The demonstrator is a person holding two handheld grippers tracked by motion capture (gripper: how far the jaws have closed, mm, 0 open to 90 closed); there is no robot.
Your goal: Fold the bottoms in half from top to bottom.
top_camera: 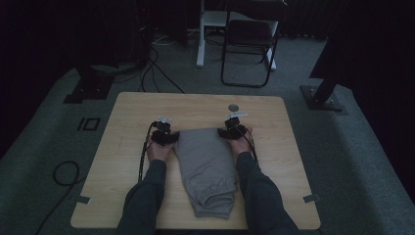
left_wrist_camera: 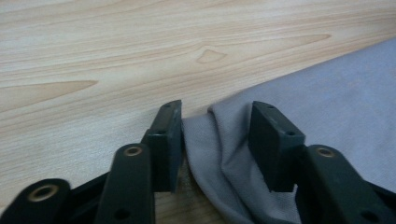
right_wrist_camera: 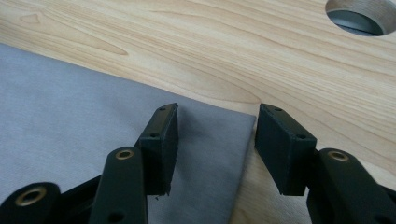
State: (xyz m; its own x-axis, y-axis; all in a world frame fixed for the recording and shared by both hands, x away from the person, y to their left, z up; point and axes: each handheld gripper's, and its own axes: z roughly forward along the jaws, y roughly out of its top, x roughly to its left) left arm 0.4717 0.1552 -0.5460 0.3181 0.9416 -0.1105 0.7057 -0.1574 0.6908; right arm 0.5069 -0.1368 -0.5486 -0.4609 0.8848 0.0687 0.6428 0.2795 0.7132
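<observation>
— Inspector: Where does the grey garment point(top_camera: 208, 166) lie?
— Assistant: Folded on the wooden table point(top_camera: 127, 110), its far corners at both claws.
— Inspector: Left gripper point(left_wrist_camera: 215, 122)?
— Assistant: Jaws half open, a cloth fold between them, not pinched.
— Inspector: Right gripper point(right_wrist_camera: 216, 122)?
— Assistant: Half open, astride the cloth's corner; a round hole point(right_wrist_camera: 359, 18) lies beyond. No writing is legible.

Dim lab or office room: grey carpet floor point(top_camera: 352, 147), loose cables point(top_camera: 63, 174), folding chair point(top_camera: 247, 41) beyond my worktop point(top_camera: 195, 105), metal stand bases point(top_camera: 320, 98).
</observation>
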